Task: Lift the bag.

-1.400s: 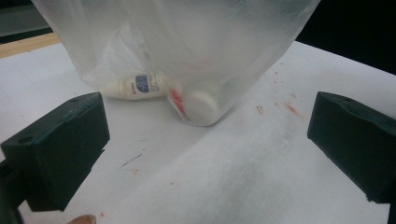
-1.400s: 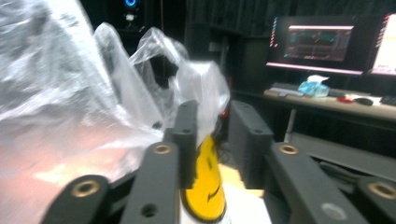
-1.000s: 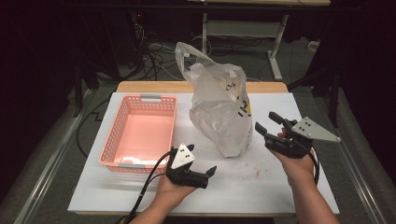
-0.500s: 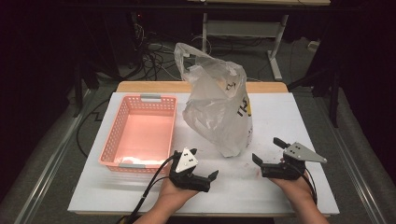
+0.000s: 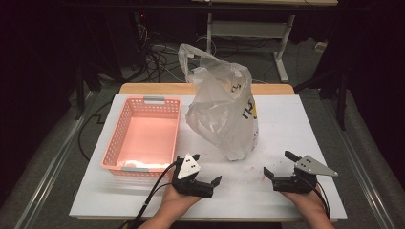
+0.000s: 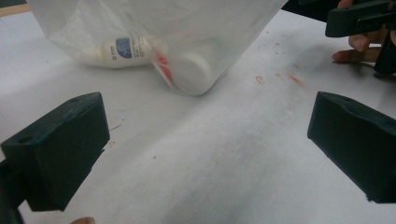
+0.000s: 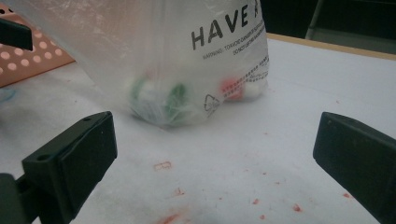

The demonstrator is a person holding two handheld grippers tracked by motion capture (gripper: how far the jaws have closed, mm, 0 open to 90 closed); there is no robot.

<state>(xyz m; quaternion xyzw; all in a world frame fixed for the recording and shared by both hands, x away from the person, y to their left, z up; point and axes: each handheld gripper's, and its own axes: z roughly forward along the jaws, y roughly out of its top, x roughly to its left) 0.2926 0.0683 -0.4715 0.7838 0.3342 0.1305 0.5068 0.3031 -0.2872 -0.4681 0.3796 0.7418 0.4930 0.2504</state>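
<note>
1. The plastic bag (image 5: 224,112) in the middle of the table is translucent and whitish, with black lettering and a yellow patch on its right side.
2. Through the bag's film the left gripper view shows a white bottle (image 6: 119,50) with a blue label.
3. The right gripper view shows green-and-white and red shapes inside the bag, too blurred to identify.
4. The basket (image 5: 143,136) on the left is salmon pink, its walls a grid of small holes, with grey handles at its near and far ends.
5. The table (image 5: 296,124) is white, flecked with small red marks near the bag, and has a tan wooden far edge.
6. The left gripper (image 5: 203,183) and right gripper (image 5: 282,174) are black, each topped by a light grey plate.
</note>
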